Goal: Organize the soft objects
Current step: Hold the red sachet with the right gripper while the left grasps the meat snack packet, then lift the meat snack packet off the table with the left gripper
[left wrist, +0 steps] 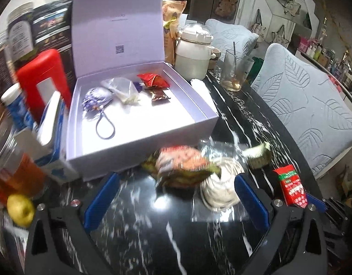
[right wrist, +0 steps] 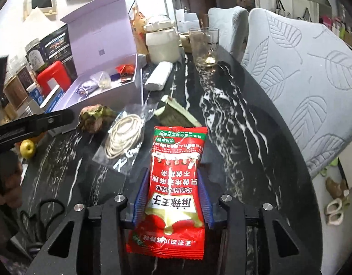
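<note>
Right gripper clamps red Chinese-lettered snack packet; left gripper apart, empty.

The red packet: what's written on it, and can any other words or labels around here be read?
"麻辣王子": big label on the red snack packet, seen upside down.
"只做地道麻辣" and "不做甜辣": smaller lines on the same packet.
Other small print on the packet: too small to read.
Lilac box lid: a QR code and faint print, too small to read.
Clear bag: white script, not legible.
Dark jars: labels blurred.
</note>
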The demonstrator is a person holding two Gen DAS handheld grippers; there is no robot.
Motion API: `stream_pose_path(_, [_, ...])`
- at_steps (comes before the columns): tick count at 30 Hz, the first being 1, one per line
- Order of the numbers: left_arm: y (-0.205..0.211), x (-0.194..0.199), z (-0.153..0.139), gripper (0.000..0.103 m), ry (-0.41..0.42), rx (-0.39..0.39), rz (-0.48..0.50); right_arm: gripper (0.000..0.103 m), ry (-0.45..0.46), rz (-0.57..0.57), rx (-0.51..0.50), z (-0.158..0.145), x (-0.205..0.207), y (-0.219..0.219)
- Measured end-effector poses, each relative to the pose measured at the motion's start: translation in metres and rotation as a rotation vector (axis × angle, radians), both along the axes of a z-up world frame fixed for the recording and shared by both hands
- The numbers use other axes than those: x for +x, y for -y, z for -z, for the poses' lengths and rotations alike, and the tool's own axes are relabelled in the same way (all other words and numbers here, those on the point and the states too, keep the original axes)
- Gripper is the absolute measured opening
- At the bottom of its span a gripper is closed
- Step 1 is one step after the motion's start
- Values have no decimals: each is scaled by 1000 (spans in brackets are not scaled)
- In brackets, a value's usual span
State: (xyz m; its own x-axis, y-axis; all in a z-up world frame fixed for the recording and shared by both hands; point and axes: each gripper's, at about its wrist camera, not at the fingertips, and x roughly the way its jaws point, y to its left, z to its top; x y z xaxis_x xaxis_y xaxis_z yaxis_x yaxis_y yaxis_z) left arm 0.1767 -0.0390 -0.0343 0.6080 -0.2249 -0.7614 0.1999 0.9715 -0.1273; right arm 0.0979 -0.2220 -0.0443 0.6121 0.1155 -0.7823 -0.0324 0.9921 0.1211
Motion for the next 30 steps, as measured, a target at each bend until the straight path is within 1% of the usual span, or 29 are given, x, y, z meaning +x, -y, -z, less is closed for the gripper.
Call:
stream_pose_path(6, [10,34,16,102,-59,-23,-1,41,2,-12,-25,-4,17,3])
stream_pose_path(9, [12,45,24,102,-72,-41,5,41,-4,-14,-22,-3,26,6])
stream_pose_path(12, [14,55,36,102,-112,-21,4,41,-9,-17,-22,-1,33,8])
stream_pose_path(14, [14,57,43,101,-149,-31,11,41,-11,-21,-20,0,35,9])
stream_pose_path(15, [13,58,47,99,-172,-44,19,41,-12,-23,-19,0,36,9])
stream_pose_path(17, [10,58,54,94,-188,-59,14,41,-16,-30,-8,1,37,9])
stream_pose_path(19, [8,54,52,89,-158,-72,11,41,-13,-32,6,1,36,9])
stream_pose_path(20, [8,51,50,81,-138,-75,13,41,-10,-32,7,0,34,8])
stream_pose_path(22, [11,44,44,72,-97,-63,25,41,-8,-33,5,0,31,7])
stream_pose_path(23, [12,43,43,71,-88,-57,31,41,-7,-33,6,0,29,7])
stream_pose_path(24, [12,41,42,67,-92,-62,40,41,-6,-32,8,-1,27,7])
stream_pose_path(27, [6,35,40,64,-94,-75,35,41,4,-25,7,-4,18,7])
stream_pose_path(30, [3,25,36,62,-95,-83,32,41,18,-13,8,-9,8,9])
